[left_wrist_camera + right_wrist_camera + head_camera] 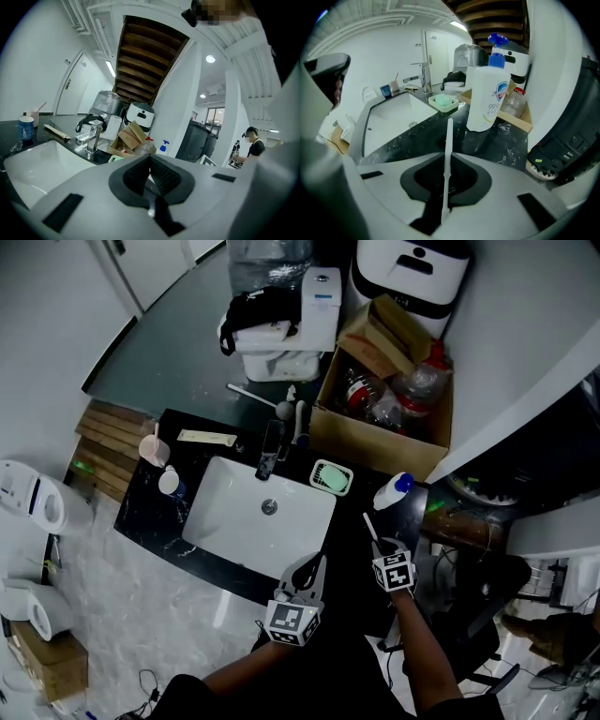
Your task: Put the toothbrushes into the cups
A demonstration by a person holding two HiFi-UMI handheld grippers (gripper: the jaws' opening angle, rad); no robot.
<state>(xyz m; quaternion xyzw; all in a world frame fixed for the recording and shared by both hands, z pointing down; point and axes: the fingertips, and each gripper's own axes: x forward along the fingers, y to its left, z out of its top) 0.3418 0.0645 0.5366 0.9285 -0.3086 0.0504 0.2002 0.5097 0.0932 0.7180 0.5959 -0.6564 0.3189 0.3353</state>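
Observation:
My right gripper is shut on a white toothbrush, which sticks forward over the black counter at the basin's right. In the right gripper view the toothbrush runs straight out between the pads, bristle end toward the camera. My left gripper hovers shut and empty over the basin's near right corner; its pads meet with nothing between them. A pink cup with a stick in it and a blue cup stand on the counter left of the basin, far from both grippers.
The white basin fills the counter's middle, with a faucet behind it. A green soap dish and a white spray bottle sit just ahead of the right gripper. An open cardboard box of bottles stands behind them.

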